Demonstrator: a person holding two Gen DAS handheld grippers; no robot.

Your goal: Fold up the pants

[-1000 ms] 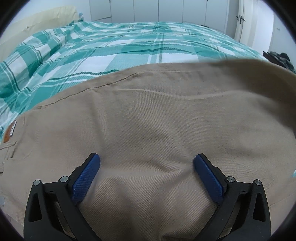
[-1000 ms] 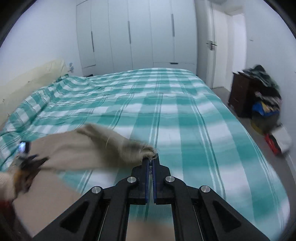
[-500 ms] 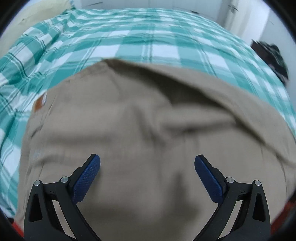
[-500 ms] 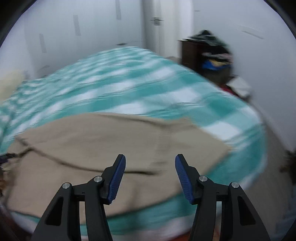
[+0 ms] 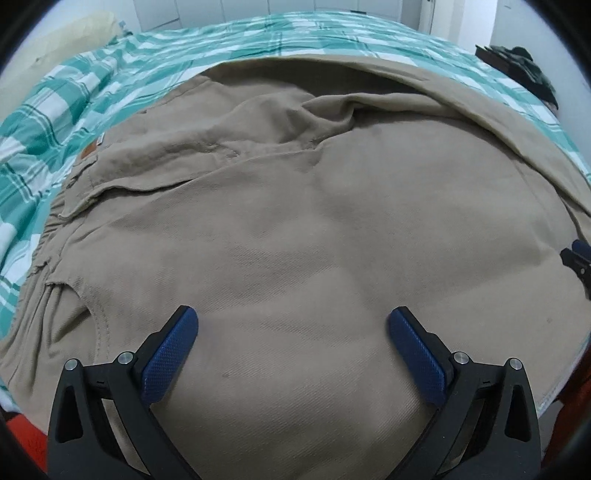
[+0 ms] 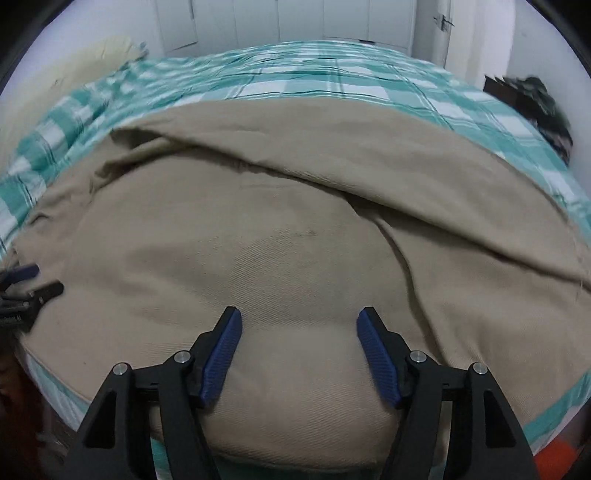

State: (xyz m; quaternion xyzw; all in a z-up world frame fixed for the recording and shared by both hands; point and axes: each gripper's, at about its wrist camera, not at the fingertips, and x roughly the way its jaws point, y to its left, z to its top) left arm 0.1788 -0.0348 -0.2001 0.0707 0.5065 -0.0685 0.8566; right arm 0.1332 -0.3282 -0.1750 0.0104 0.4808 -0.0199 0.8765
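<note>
Khaki pants [image 5: 332,229] lay spread across the near part of a bed under a teal-and-white plaid bedspread [image 5: 74,92], filling most of both wrist views. In the left wrist view, the waistband end sat at the left, with a small brown leather label [image 5: 88,151] near the far-left edge and a pocket opening just right of it. One leg was folded back over the rest; its edge ran along the far side from upper centre down to the right. The left gripper [image 5: 291,343] hung over the cloth near the near edge, jaws spread wide, blue pads [image 5: 168,360] well apart, nothing between them. In the right wrist view, the right gripper [image 6: 299,354] was likewise parted, somewhat less widely, over the near middle of the pants, holding nothing. Whether either set of tips touched the fabric could not be told from these angles. The folded leg showed there as a broad flap crossing from far left to the right edge. The left gripper's tips appeared at the left margin of the right view [image 6: 26,284]. A pale pillow [image 6: 92,59] lay at the far left, white wardrobe doors [image 6: 295,18] stood beyond the bed, and a dark heap of clothes [image 6: 535,99], blurred, sat at the far right.
</note>
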